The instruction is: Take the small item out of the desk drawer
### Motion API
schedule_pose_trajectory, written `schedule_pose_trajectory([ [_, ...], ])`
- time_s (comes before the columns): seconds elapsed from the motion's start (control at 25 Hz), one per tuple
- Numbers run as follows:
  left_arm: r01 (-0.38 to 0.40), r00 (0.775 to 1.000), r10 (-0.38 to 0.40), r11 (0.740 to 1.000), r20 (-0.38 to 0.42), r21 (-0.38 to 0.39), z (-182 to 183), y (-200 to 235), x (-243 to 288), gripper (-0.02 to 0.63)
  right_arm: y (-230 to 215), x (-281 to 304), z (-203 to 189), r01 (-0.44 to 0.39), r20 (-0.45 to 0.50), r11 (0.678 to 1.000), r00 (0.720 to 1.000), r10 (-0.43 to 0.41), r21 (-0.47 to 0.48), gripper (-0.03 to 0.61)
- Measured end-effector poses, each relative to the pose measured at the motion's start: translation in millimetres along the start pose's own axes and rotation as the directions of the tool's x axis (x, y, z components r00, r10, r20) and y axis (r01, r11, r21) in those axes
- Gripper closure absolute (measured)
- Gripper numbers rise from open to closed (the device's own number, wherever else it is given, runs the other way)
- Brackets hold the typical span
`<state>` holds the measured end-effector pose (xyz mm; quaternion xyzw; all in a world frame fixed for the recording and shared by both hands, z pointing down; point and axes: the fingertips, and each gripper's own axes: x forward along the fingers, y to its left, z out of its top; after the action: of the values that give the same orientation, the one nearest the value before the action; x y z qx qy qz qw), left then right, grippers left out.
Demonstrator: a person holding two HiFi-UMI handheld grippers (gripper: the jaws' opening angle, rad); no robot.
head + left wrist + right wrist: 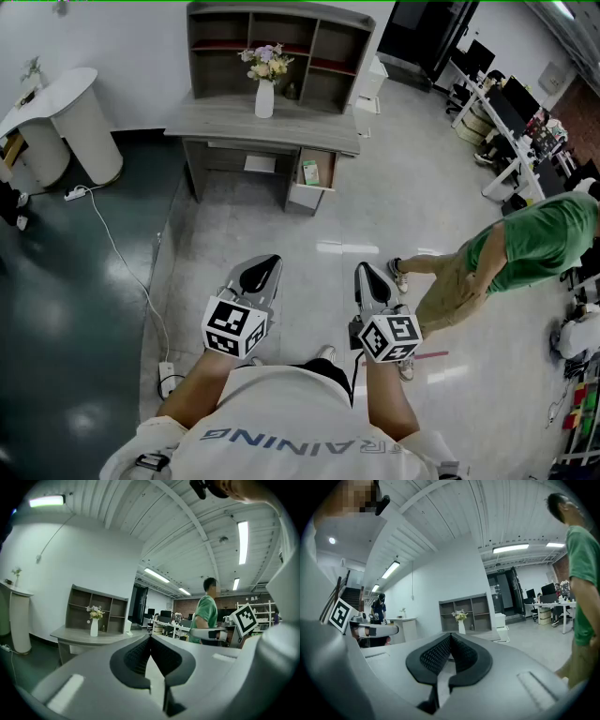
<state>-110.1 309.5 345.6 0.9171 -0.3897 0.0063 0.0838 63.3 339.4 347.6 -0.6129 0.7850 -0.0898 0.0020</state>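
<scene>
A grey desk [225, 124] with a shelf unit stands against the far wall. Its right-hand drawer [317, 172] is pulled out, and a small green-and-white item [310, 172] lies inside. My left gripper [262, 272] and right gripper [368, 278] are held close to my body, well short of the desk, both shut and holding nothing. In the left gripper view the desk [89, 637] with its vase appears far ahead at the left. The right gripper view shows the desk [480, 631] just above the closed pads.
A white vase of flowers [264, 86] stands on the desk top. A person in a green shirt [525, 251] stands to my right. A white round table [58, 117] is at the far left, and a white cable [117, 253] with a power strip [167, 377] runs along the floor.
</scene>
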Motion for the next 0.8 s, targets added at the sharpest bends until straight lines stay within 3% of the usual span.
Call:
schedule_pose_trajectory([
  [0.8,-0.016,1.000,0.016,1.000,-0.001,-0.019,-4,7,-8,0.614,4,3,-7,0.003,-0.010,1.000,1.000,-0.003,-0.003,0.565],
])
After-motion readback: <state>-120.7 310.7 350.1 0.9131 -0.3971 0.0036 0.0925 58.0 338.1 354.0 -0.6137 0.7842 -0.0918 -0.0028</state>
